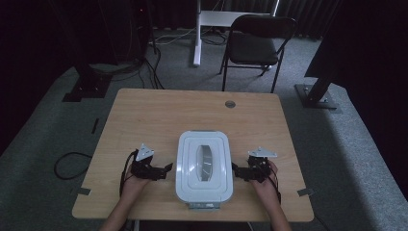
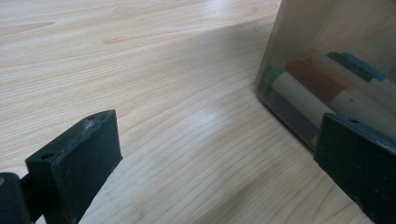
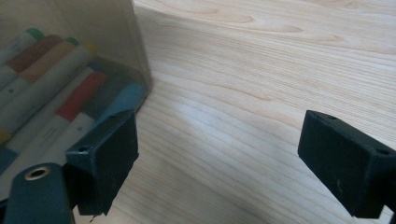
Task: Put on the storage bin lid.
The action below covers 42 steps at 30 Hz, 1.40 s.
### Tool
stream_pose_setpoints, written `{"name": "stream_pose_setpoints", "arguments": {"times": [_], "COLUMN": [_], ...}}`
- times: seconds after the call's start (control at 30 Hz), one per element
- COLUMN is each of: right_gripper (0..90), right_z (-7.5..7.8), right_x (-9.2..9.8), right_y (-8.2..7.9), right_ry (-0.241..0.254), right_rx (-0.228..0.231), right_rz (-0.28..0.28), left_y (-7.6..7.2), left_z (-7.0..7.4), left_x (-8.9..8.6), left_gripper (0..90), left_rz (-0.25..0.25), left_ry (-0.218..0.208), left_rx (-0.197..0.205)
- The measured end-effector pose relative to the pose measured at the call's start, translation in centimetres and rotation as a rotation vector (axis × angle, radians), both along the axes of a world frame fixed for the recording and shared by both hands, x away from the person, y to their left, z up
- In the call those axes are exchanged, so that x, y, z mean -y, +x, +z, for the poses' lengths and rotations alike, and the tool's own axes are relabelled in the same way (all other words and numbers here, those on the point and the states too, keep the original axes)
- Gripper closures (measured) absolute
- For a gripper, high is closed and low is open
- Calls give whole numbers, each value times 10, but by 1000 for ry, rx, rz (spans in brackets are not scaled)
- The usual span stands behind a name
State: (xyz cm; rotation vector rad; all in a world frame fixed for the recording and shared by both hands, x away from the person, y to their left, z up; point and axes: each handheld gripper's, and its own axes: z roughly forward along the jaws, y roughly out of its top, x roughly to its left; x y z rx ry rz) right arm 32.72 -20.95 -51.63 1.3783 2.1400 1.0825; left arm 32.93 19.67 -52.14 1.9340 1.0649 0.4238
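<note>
From above, you are holding the left gripper (image 1: 166,168) and right gripper (image 1: 236,169) beside a lidded box (image 1: 204,165) sitting near the counter's (image 1: 144,115) near edge. Your left gripper view is showing spread, empty jaws and markers (image 2: 317,95) through the box's clear wall (image 2: 303,28). Your right gripper view is showing wide, empty jaws and those markers (image 3: 51,93) again.

Your box (image 1: 204,166) is sitting on the table (image 1: 154,115) toward six o'clock, markers (image 2: 308,93) lying inside; your left gripper (image 1: 166,168) is flanking it at nine o'clock, your right gripper (image 1: 236,169) at three.
</note>
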Motion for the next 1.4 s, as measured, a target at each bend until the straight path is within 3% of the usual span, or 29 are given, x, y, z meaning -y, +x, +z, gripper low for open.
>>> {"name": "stream_pose_setpoints", "arguments": {"times": [0.4,0.6,0.9,1.4], "right_gripper": [121,121,121,120], "right_z": [3,2,2,-1], "right_x": [23,36,53,84], "right_y": [-7,-10,-15,-25], "right_ry": [15,9,3,-15], "right_rx": [4,16,22,36], "right_rz": [-48,-76,-121,-259], "left_y": [-9,-14,-21,-33], "left_z": [3,1,1,-3], "left_x": [-32,-56,-77,-122], "left_gripper": [13,13,13,13], "left_rz": [28,71,119,260], "left_ry": [4,10,17,12], "left_rx": [11,5,2,-35]}}
